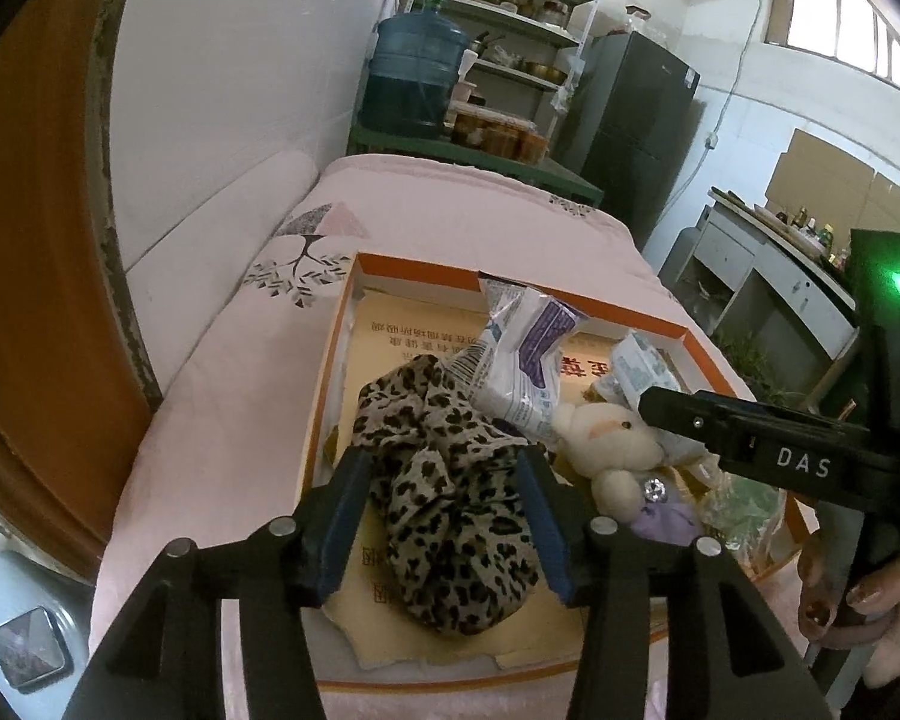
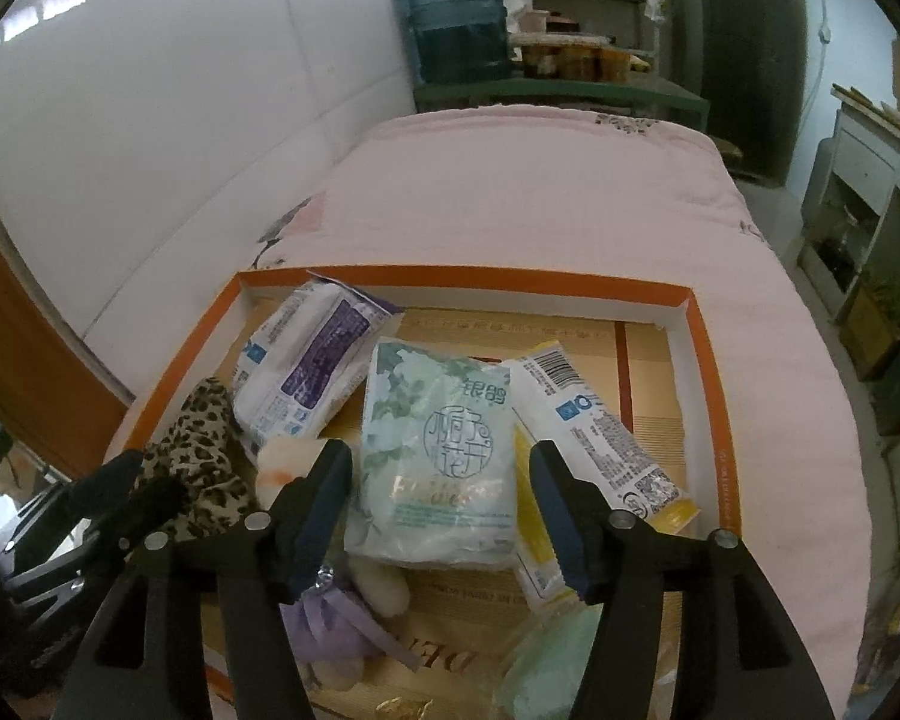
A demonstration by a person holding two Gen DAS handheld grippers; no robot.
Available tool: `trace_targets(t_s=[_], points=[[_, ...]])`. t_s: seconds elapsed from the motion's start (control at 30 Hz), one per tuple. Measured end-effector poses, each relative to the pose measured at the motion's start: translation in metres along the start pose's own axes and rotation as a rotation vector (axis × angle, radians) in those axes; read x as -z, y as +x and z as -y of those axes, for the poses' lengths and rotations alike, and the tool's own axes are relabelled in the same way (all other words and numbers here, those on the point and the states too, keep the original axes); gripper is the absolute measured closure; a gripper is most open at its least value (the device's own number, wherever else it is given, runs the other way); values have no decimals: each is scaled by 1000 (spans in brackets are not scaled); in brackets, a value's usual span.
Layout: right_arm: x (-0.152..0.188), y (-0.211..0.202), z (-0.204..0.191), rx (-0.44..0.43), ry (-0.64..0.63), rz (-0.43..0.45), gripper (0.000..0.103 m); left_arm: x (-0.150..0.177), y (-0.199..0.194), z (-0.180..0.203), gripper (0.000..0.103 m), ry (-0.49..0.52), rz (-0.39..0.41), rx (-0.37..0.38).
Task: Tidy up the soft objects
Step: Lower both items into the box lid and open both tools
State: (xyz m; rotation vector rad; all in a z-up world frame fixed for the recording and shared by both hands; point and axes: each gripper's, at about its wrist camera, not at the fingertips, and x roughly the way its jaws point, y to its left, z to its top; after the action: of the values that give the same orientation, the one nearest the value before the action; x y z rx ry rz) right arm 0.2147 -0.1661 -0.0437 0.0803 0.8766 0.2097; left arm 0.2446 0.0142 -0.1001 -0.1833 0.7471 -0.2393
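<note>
An orange-rimmed shallow box (image 1: pixel 330 354) (image 2: pixel 708 360) lies on a pink bed. In the left wrist view my left gripper (image 1: pixel 444 462) is open with its fingers either side of a leopard-print cloth (image 1: pixel 450 516) lying in the box. A cream plush bear in a purple dress (image 1: pixel 612 450) lies to its right, beside a purple-and-white tissue pack (image 1: pixel 528 360). In the right wrist view my right gripper (image 2: pixel 441 456) is open above a pale green tissue pack (image 2: pixel 438 450). A yellow-edged pack (image 2: pixel 606 450), the purple pack (image 2: pixel 312 360), the cloth (image 2: pixel 204 450) and the plush (image 2: pixel 330 606) lie around it.
The pink bedspread (image 2: pixel 540 192) stretches beyond the box. A white wall panel (image 1: pixel 240 90) and a wooden board (image 1: pixel 30 240) stand to the left. A water jug (image 1: pixel 414 72), shelves, a dark fridge (image 1: pixel 636 120) and a grey cabinet (image 1: pixel 768 294) stand behind and right.
</note>
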Motion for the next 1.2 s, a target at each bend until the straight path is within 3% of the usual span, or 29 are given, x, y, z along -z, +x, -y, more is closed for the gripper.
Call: trace_targets(t_s=[1.2], points=[[15, -59, -5, -15, 9, 67, 40, 0, -42, 19, 52, 14, 61, 2]])
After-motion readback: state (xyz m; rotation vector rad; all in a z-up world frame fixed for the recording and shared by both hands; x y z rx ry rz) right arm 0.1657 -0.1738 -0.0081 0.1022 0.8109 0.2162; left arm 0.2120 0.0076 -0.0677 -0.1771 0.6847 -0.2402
